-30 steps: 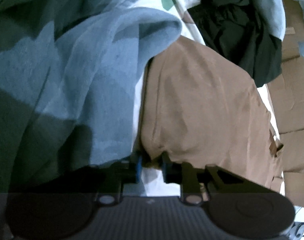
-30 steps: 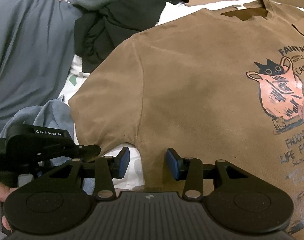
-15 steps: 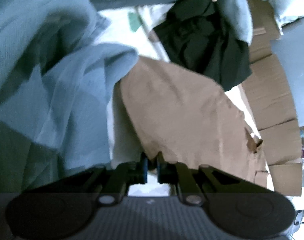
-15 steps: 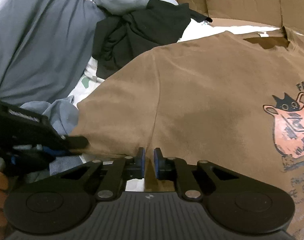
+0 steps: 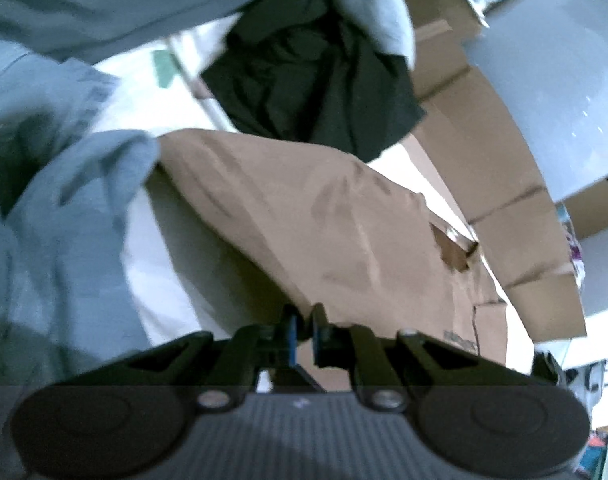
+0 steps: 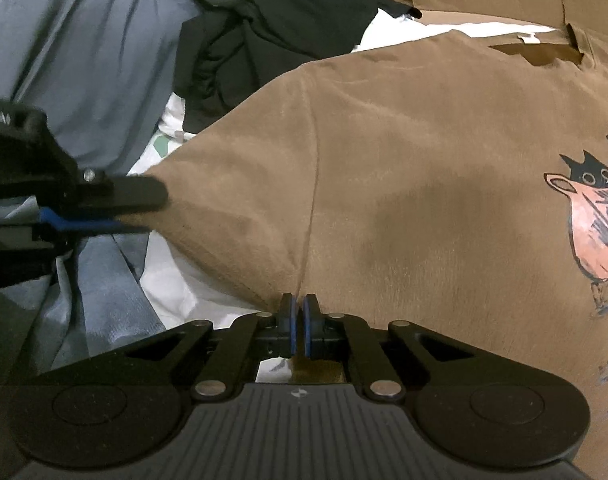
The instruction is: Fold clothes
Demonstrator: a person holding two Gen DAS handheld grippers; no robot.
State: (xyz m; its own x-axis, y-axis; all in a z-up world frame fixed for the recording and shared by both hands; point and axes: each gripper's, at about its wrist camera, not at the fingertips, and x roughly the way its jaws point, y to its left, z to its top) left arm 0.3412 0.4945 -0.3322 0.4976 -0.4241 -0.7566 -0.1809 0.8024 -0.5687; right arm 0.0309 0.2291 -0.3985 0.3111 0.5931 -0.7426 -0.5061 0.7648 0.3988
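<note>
A brown T-shirt (image 6: 404, 184) with a cat print lies face up across a white sheet. My right gripper (image 6: 298, 312) is shut on the shirt's fabric at the armpit seam, where the sleeve meets the body. My left gripper (image 5: 302, 322) is shut on the sleeve's end and holds it lifted off the sheet; the brown T-shirt (image 5: 304, 216) stretches away from its fingertips. In the right wrist view the left gripper (image 6: 143, 208) comes in from the left with the sleeve tip pinched between its fingers.
A black garment (image 6: 271, 48) and grey-blue clothes (image 6: 87, 56) are heaped at the far left of the shirt. More grey-blue cloth (image 5: 63, 208) lies left of the sleeve. Flattened cardboard (image 5: 504, 184) lies beyond the collar. The white sheet (image 6: 183, 280) shows under the sleeve.
My right gripper has shut on the shirt at the armpit seam. My left gripper has closed on the sleeve end and lifted it, rolling as it rose.
</note>
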